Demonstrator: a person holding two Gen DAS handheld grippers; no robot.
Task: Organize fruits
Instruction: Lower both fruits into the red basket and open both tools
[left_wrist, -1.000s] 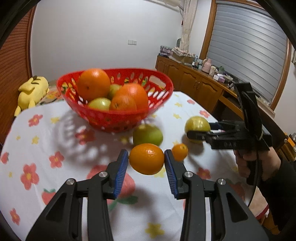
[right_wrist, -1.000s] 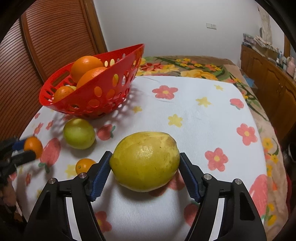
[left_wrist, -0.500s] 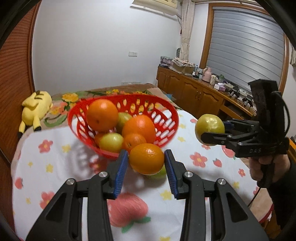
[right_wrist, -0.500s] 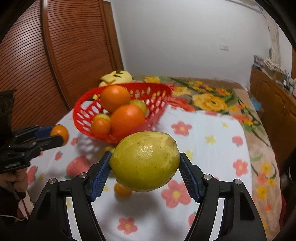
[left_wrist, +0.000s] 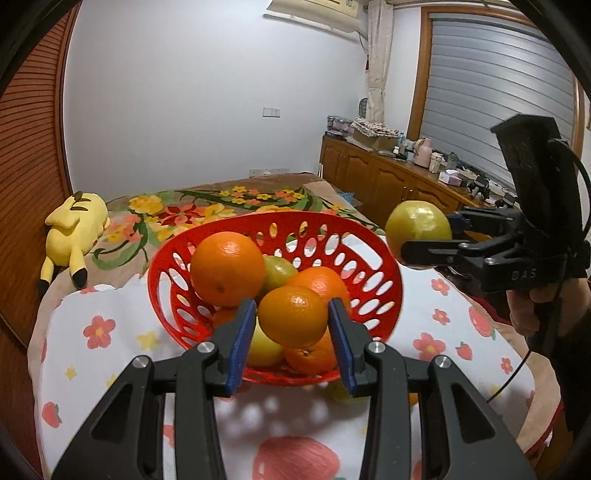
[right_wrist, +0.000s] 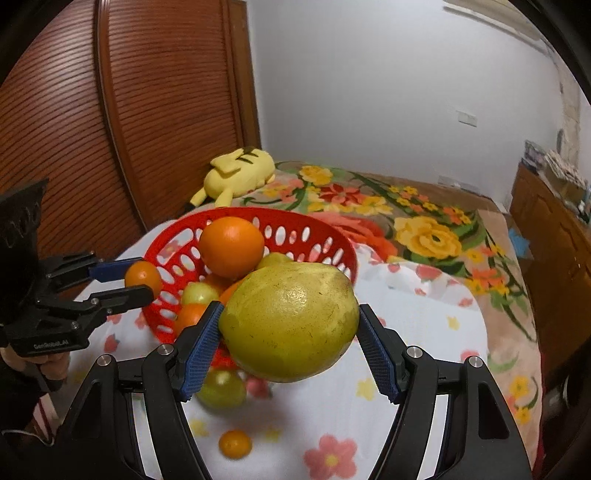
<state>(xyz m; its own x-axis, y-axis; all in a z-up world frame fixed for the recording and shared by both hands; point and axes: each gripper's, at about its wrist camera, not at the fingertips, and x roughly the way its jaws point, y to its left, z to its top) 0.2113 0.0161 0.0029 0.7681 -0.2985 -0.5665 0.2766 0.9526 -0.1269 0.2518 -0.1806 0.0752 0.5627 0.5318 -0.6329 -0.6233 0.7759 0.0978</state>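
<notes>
My left gripper (left_wrist: 291, 338) is shut on a small orange (left_wrist: 293, 316) and holds it above the near part of the red basket (left_wrist: 384, 266). Several oranges and green-yellow fruits fill that basket. My right gripper (right_wrist: 290, 345) is shut on a large yellow citrus fruit (right_wrist: 290, 321), lifted beside the red basket (right_wrist: 332, 236). In the left wrist view the same yellow fruit (left_wrist: 417, 225) hangs just right of the basket rim. A green fruit (right_wrist: 221, 387) and a tiny orange (right_wrist: 235, 444) lie on the flowered tablecloth (right_wrist: 417, 354) below.
A yellow plush toy (left_wrist: 74, 236) lies on the flowered bedspread behind the table. A wooden slatted wardrobe (right_wrist: 110, 129) stands at the left. A cluttered wooden sideboard (left_wrist: 388, 173) runs along the right wall under a shuttered window. A person's hand (left_wrist: 535, 306) holds the right gripper's handle.
Both grippers have risen from the table with their fruits and moved toward the basket. The small orange is now over the basket, and the yellow fruit is beside its rim.
</notes>
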